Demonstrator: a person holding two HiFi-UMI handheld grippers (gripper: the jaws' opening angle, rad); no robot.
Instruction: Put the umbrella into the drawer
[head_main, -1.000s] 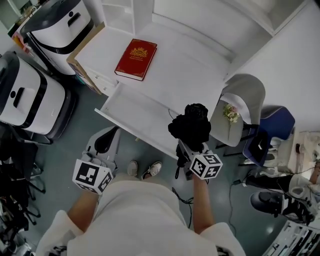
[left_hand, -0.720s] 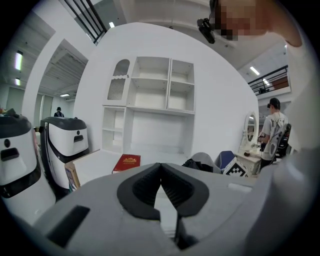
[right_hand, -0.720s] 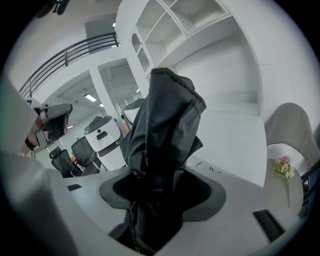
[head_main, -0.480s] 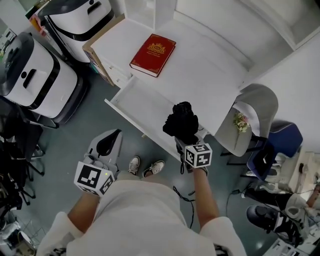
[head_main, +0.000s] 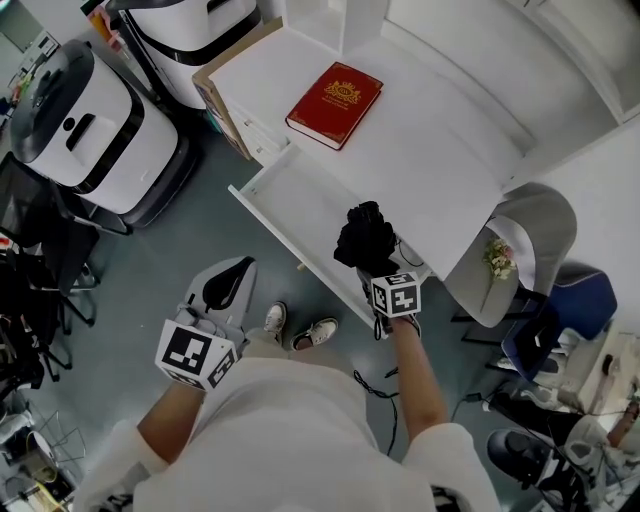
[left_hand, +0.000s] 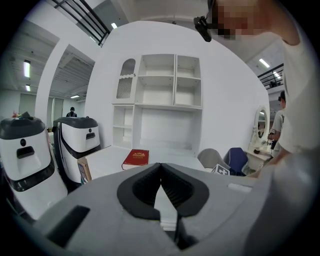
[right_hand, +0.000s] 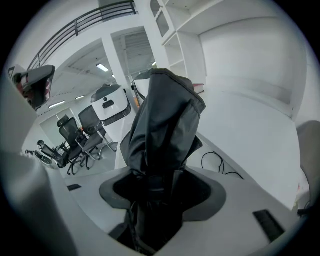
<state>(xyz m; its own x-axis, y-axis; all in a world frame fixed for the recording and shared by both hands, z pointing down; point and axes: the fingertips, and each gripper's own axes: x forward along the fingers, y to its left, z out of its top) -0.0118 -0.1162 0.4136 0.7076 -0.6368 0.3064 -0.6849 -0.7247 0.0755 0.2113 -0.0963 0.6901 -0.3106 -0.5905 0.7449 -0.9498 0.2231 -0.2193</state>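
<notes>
Head view, centre: right gripper (head_main: 374, 270) was clamped on a folded black umbrella (head_main: 365, 235). Its jaws stood partway apart, with the stem and fabric filling the gap and the rest of the bundle standing up past the tips. The umbrella sat over the right end of the open white drawer (head_main: 283, 203), near its front rail; could not tell whether it touched the drawer. The drawer stood pulled out from a white desk (head_main: 440, 150). A red book (head_main: 335, 92) lay on the desktop, upper middle, well apart from the umbrella. Left gripper (head_main: 230, 285) hung at lower left over the grey floor, jaws closed tip to tip, nothing between them. Grey chair (head_main: 525, 225) at right.
</notes>
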